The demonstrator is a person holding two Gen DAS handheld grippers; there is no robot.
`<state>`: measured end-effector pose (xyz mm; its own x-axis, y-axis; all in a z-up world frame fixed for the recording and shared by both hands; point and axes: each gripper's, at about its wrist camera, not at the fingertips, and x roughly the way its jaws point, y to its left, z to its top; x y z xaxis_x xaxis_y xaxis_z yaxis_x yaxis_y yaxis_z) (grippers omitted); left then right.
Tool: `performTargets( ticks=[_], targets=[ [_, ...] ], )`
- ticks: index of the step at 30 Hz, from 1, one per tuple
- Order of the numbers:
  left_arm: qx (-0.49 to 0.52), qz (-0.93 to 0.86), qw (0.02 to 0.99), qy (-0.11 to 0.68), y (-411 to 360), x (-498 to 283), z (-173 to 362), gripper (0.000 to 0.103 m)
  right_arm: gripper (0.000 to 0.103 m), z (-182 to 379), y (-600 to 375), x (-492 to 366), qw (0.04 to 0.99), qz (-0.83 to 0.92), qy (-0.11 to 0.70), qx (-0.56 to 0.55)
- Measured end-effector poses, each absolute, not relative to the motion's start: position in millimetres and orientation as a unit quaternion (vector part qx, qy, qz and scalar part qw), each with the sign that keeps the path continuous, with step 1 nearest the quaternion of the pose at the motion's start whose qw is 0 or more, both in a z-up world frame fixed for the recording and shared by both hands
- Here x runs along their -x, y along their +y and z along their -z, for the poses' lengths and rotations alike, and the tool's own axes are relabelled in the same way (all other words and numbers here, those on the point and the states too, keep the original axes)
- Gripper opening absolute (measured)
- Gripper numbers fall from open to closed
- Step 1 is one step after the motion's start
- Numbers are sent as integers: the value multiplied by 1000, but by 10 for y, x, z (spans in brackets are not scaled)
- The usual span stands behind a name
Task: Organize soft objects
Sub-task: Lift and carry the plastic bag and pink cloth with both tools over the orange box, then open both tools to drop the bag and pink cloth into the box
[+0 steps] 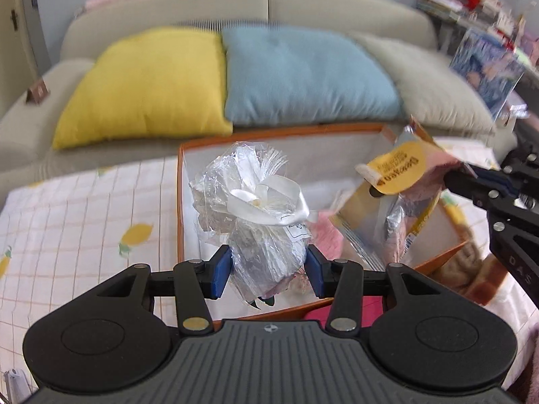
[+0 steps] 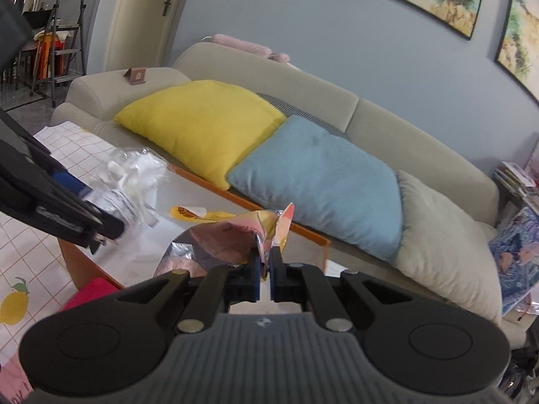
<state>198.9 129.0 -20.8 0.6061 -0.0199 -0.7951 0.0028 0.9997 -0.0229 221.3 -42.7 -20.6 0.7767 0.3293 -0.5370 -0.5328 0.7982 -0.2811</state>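
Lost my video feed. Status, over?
Left claw shut on clear bag. Right claw shut on yellow packet. Both over orange box. Nothing blocking.

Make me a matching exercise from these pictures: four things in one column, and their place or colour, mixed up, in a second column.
1. clear bag
2. pink packet
3. left cushion
4. middle cushion

a. blue
b. in the right tongs
c. yellow
d. in the left tongs

Pairs: 1-d, 2-b, 3-c, 4-a

Two wrist views, close, sharing sofa (image 1: 303,3)
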Motion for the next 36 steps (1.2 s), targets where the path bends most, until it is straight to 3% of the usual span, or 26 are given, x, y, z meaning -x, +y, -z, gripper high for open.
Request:
performTargets(
  ticks=[10,19,27,36],
  targets=[
    [-26,-1,868,497,1349,-2121,516,55,2,389,-148,-2451,910,-248,253,214],
    [2,5,882,472,1453,-2091,445,74,2,396,23,-2642,910,-258,256,200],
    [14,-27,903,428,1510,-2011,248,74,2,621,264,-2793,899,-261,286,205],
    [18,-37,900,435,1507,-2042,311,73,4,896,479,-2948,876,-262,333,231]
  ],
)
